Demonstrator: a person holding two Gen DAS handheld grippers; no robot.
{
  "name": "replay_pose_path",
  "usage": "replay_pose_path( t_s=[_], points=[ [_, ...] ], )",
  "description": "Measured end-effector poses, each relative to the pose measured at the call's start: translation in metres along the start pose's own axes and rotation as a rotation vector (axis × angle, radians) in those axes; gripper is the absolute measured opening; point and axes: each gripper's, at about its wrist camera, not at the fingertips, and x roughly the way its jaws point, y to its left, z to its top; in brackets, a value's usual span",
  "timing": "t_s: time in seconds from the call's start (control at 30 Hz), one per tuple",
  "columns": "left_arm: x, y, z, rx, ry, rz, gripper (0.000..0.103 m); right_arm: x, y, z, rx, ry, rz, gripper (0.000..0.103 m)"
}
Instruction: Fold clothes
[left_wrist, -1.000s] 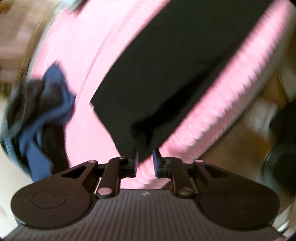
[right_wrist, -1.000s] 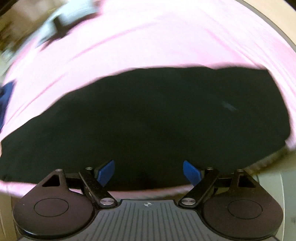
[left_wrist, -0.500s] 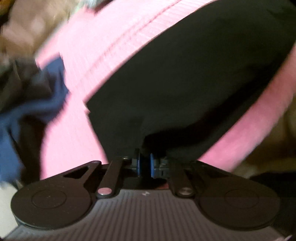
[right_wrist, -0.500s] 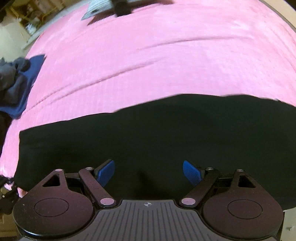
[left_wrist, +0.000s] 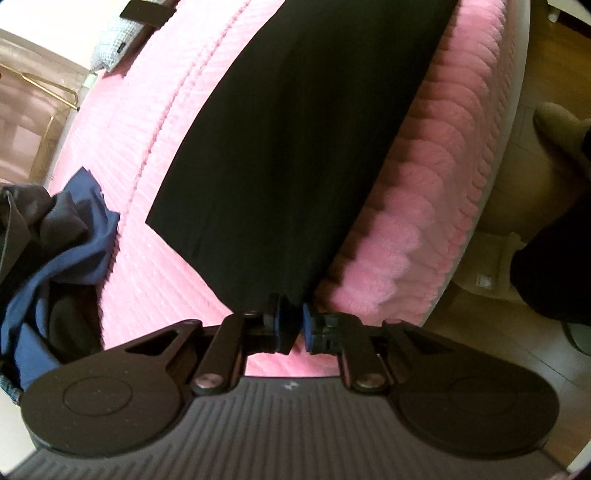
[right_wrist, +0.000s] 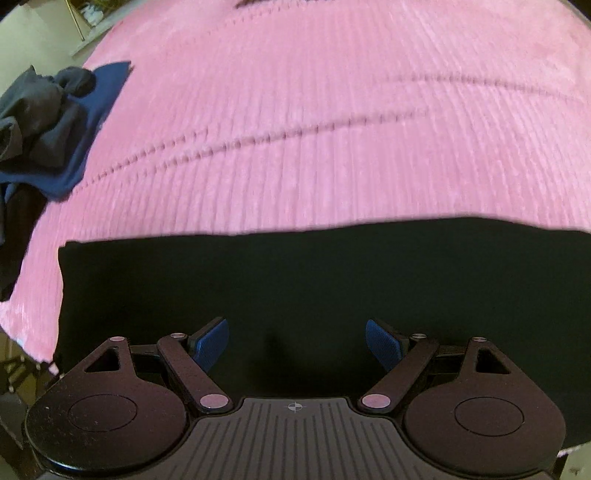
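The black garment (left_wrist: 295, 147) lies flat on the pink blanket (left_wrist: 155, 258), in a long folded band that runs straight ahead from the left gripper (left_wrist: 292, 320). This gripper is nearly closed, and its two fingers pinch the near corner of the garment, at the edge of the blanket. To the left of this gripper, a pile of dark blue and grey clothes (left_wrist: 55, 243) sits on the blanket, apart from the garment. Far ahead to the left, a light blue knitted thing (left_wrist: 114, 40) lies at the far side of the blanket.

In the right wrist view, the right gripper (right_wrist: 297, 343) is wide open and holds nothing. Its blue finger pads (right_wrist: 210, 341) hang over the black garment (right_wrist: 295, 280), which spreads just in front and below it from left to right. Beyond the garment the pink blanket (right_wrist: 332, 129) stretches far ahead. The pile of clothes (right_wrist: 48, 125) is far to the left of this gripper.
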Motion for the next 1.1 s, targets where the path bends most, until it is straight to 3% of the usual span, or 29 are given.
replay_pose_path(
  t_s=[0.13,0.27,0.37,0.43,0.67,0.83,0.97,1.1],
  points=[
    [0.0,0.012,-0.01,0.011,0.058,-0.019,0.019,0.004,-0.02,-0.017,0.069,0.047,-0.026,0.084],
    [-0.009,0.041,-0.02,-0.035,0.096,-0.036,0.019,-0.008,-0.052,-0.036,0.168,0.013,-0.044,0.084],
    [-0.012,0.068,0.001,-0.068,0.07,-0.036,0.021,-0.026,-0.08,-0.05,0.224,-0.029,-0.066,0.084],
    [-0.011,0.083,0.023,-0.076,0.038,-0.043,0.029,-0.042,-0.103,-0.057,0.238,-0.065,-0.087,0.084],
    [-0.008,0.109,0.189,-0.17,-0.159,-0.194,0.043,-0.094,-0.232,-0.072,0.259,-0.14,-0.205,0.084],
    [-0.001,0.084,0.333,-0.245,-0.264,-0.371,0.055,-0.116,-0.35,-0.071,0.268,-0.153,-0.292,0.084],
    [0.007,0.044,0.429,-0.182,-0.296,-0.442,0.056,-0.129,-0.447,-0.088,0.42,-0.173,-0.362,0.084],
    [0.013,0.011,0.506,-0.071,-0.31,-0.497,0.059,-0.144,-0.517,-0.147,0.761,-0.248,-0.334,0.084]
  ],
)
